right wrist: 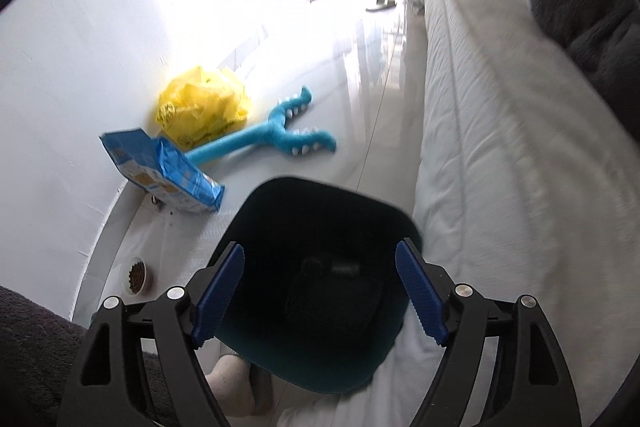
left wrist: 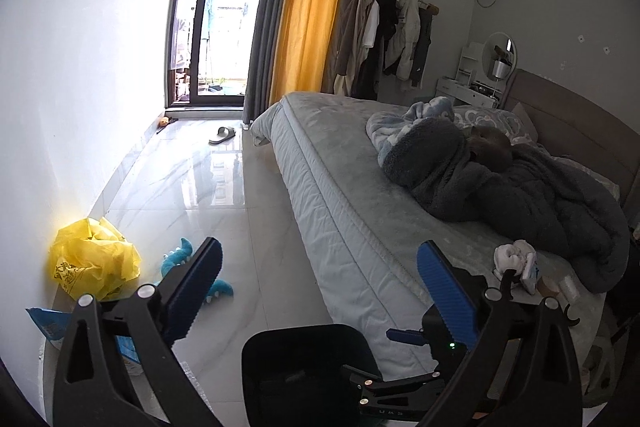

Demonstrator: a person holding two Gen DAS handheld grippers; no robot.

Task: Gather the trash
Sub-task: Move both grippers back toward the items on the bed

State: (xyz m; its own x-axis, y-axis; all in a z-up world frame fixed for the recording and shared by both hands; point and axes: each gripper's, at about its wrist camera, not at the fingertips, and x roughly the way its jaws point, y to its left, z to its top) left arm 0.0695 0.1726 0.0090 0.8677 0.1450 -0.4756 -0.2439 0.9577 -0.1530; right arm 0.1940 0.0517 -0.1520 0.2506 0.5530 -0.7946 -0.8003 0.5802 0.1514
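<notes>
While above black bin (right wrist: pixel 320 279), right tongs (right wrist: pixel 320 291) agape

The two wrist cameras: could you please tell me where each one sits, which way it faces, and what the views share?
Left wrist: on the open left gripper, looking slightly downward along the room past the bed toward the glass door; the right gripper shows below.
Right wrist: on the open right gripper, angled steeply down over the black bin; a socked foot shows.
Shared: the bin, yellow bag, blue toy, bed.
</notes>
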